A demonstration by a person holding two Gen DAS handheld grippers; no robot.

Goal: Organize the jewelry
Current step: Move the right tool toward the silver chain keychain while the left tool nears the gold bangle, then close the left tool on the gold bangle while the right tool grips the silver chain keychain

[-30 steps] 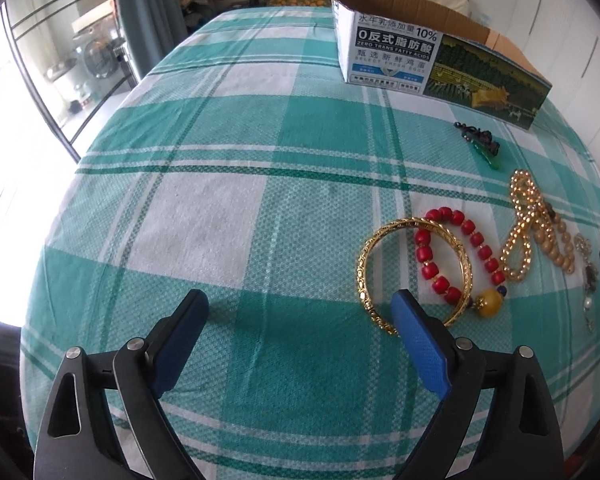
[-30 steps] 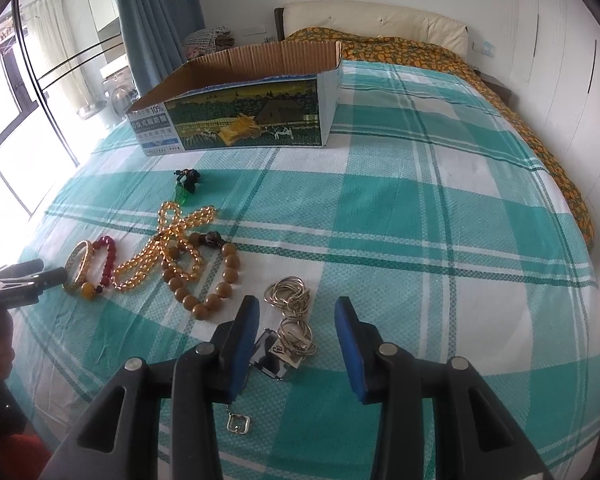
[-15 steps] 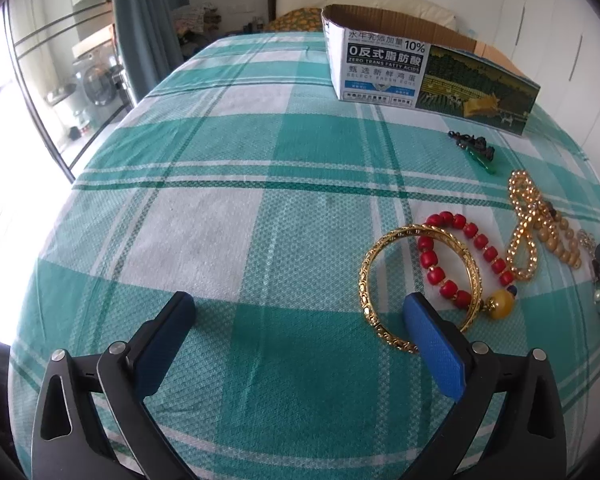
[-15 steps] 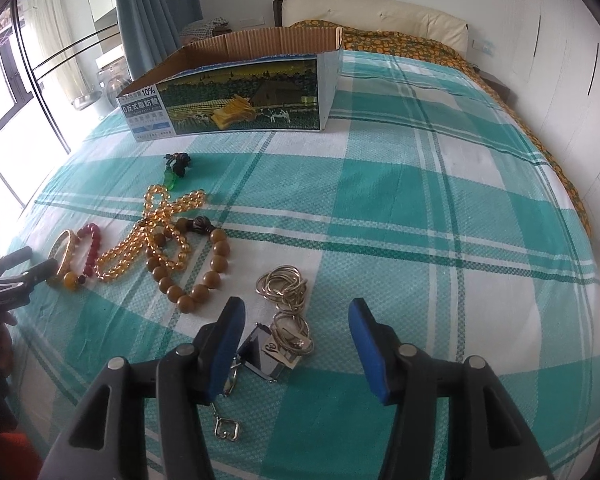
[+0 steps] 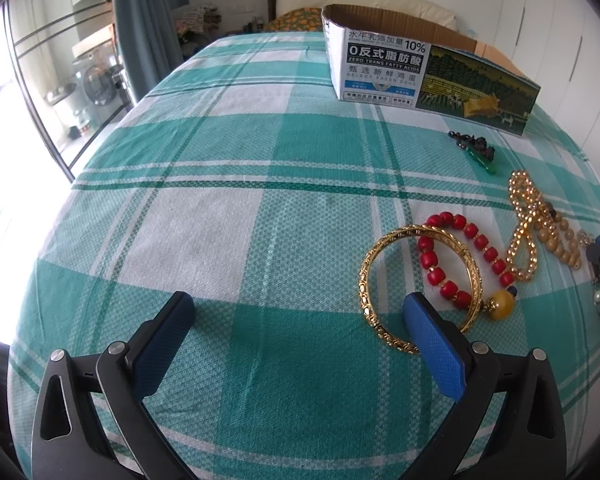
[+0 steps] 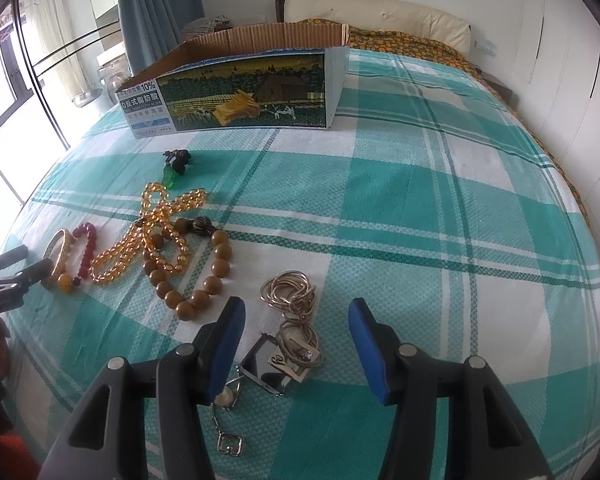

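Note:
Jewelry lies on a green plaid bedspread (image 5: 228,184). A gold bangle (image 5: 370,264) overlaps a red bead bracelet (image 5: 460,248) with an amber bead. My left gripper (image 5: 296,312) is open; its right finger rests at the bangle's near rim. An amber bead necklace (image 6: 152,236), a brown wooden bead bracelet (image 6: 216,268) and a dark charm with a green pendant (image 6: 176,162) lie further right. My right gripper (image 6: 296,312) is open, above a coiled gold chain (image 6: 292,300) and a square-pendant necklace (image 6: 266,364).
An open cardboard box (image 5: 428,76) stands on the bed beyond the jewelry; it also shows in the right wrist view (image 6: 240,92). A window and curtain are at the left, a white wardrobe at the right. The bed edge is near me.
Both grippers have drawn back and risen a little. The right gripper has opened wider above the coiled chain. Nothing was picked up.

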